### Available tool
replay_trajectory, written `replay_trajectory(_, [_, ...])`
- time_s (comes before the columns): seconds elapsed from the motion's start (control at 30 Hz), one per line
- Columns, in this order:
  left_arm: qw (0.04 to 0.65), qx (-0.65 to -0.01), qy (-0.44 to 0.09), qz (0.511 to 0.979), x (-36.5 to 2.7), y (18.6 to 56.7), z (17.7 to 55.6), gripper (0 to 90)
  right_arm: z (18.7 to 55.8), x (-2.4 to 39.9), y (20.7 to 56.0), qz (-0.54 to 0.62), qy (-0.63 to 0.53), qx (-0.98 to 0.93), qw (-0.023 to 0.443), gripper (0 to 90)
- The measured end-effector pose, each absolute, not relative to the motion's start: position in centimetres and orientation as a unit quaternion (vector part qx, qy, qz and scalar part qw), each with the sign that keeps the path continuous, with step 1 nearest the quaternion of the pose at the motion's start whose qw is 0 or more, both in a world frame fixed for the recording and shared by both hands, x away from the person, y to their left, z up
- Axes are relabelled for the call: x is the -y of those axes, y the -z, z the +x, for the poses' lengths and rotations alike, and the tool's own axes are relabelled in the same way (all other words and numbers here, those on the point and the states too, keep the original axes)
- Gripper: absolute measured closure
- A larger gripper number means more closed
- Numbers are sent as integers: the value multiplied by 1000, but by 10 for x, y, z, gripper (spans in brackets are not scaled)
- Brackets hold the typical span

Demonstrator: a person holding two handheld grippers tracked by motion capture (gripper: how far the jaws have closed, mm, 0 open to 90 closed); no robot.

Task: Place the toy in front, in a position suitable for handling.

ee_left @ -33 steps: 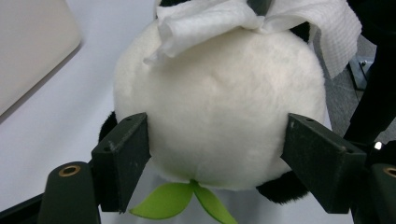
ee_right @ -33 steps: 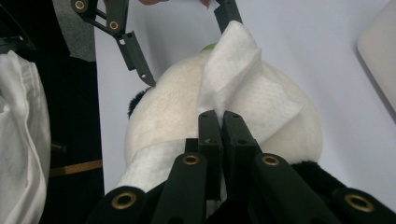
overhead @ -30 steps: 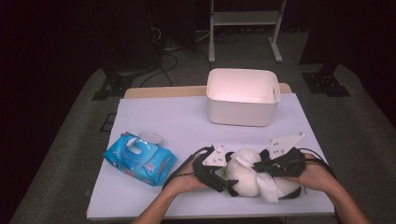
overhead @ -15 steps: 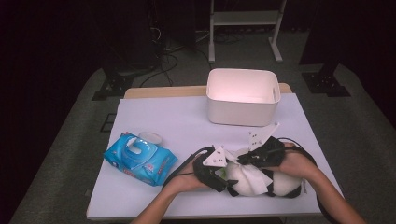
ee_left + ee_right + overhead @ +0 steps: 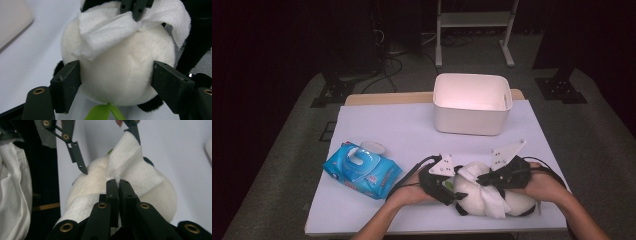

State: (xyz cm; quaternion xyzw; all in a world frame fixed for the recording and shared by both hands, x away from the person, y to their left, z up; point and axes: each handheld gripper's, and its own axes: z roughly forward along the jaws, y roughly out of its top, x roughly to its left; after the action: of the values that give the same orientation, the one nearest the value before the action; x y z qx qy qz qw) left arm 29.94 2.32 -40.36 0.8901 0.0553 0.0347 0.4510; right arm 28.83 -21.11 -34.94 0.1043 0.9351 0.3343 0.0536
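Note:
A white plush panda (image 5: 472, 187) with black ears and limbs lies near the table's front edge. My left gripper (image 5: 446, 184) is shut on its round head, one pad (image 5: 67, 83) pressing on each side of the plush panda (image 5: 120, 62). My right gripper (image 5: 486, 178) is shut on a white wipe (image 5: 493, 202) and rests on top of the toy. In the right gripper view the right gripper (image 5: 117, 185) pinches the wipe (image 5: 130, 162), which drapes over the panda (image 5: 160, 197). In the left gripper view the wipe (image 5: 107, 27) covers the top of the head.
A blue pack of wipes (image 5: 361, 170) with a white lid lies at the front left. A white bin (image 5: 472, 102) stands at the back middle of the pale table (image 5: 397, 130). Dark floor, cables and a metal stand lie beyond.
My right gripper dragged the wipe leftward over the panda, then came back a little to the right. The left gripper kept still on the head.

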Motion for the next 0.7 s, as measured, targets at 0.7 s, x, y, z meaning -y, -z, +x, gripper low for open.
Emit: replay_trajectory(0.7, [448,-46,-65,890,-25,402,292,249,287,219,342,118,-304,-943,68,865])
